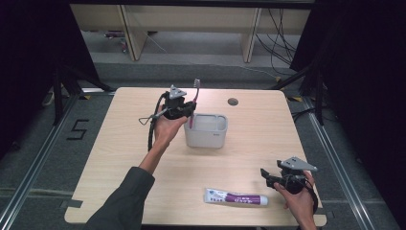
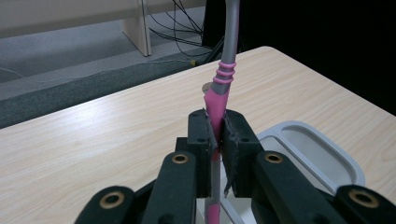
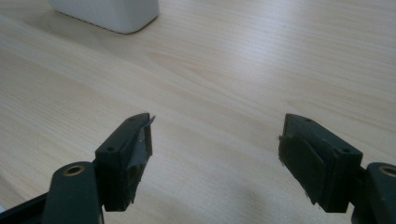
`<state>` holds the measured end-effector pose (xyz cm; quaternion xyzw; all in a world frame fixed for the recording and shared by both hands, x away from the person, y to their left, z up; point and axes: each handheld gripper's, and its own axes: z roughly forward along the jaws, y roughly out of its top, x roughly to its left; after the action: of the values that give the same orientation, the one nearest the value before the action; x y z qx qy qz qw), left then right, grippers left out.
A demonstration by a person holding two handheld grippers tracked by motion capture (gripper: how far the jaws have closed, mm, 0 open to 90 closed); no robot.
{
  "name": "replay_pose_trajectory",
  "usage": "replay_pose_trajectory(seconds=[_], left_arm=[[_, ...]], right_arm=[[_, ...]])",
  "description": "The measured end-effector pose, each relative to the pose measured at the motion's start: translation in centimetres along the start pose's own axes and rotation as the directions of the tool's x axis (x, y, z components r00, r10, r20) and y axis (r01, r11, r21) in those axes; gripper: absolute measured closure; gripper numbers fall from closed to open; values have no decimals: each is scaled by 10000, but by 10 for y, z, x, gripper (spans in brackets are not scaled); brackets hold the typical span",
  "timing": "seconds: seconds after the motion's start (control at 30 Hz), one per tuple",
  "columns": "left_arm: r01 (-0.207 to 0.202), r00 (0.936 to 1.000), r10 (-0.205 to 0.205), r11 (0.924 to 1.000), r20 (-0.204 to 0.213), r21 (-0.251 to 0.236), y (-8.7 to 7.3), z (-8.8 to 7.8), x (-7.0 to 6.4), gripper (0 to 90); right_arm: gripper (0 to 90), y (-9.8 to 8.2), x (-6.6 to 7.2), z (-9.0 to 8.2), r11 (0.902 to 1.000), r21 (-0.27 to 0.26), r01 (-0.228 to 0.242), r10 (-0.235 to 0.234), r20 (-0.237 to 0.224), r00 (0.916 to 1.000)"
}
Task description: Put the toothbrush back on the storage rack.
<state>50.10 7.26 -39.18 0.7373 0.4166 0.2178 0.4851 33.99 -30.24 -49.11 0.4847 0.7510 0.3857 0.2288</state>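
Note:
A pink and grey toothbrush [image 1: 194,103] stands upright, bristles up, over the left end of a white holder [image 1: 207,130] in mid-table. My left gripper [image 1: 187,110] is shut on its pink handle; in the left gripper view the pads pinch the toothbrush [image 2: 219,93] above the holder's rim [image 2: 327,140], and the handle's lower end dips toward the holder. My right gripper [image 1: 267,175] stands open near the front right edge with nothing between its fingers; its view shows the right gripper [image 3: 215,154] over bare wood. A white and purple toothpaste tube [image 1: 236,197] lies flat just left of it.
The wooden table [image 1: 119,158] has a round cable hole [image 1: 233,101] at the back. The holder's corner [image 3: 107,14] shows at the top of the right gripper view. Beyond the table stand desk legs and loose cables [image 1: 280,43] on the floor.

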Motion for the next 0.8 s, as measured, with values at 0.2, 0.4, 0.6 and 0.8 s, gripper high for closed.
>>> replay_pose_trajectory(seconds=[0.2,0.4,0.6,0.8], left_arm=[[-166,9996,173,9995,-232,275,-10,3,0,815],[-303,9990,319,9982,-309,520,-17,6,3,815],[-301,9986,331,9971,-416,701,-22,9,5,813],[-448,9985,473,9952,-266,876,-22,10,1,811]], right_arm=[[263,0,-1,0,9997,44,219,-219,-98,9997],[264,0,-1,0,9997,40,247,-246,-105,9996],[264,0,-2,0,9997,-7,258,-258,-72,9996],[263,0,-1,1,9998,-17,177,-178,-83,9998]])
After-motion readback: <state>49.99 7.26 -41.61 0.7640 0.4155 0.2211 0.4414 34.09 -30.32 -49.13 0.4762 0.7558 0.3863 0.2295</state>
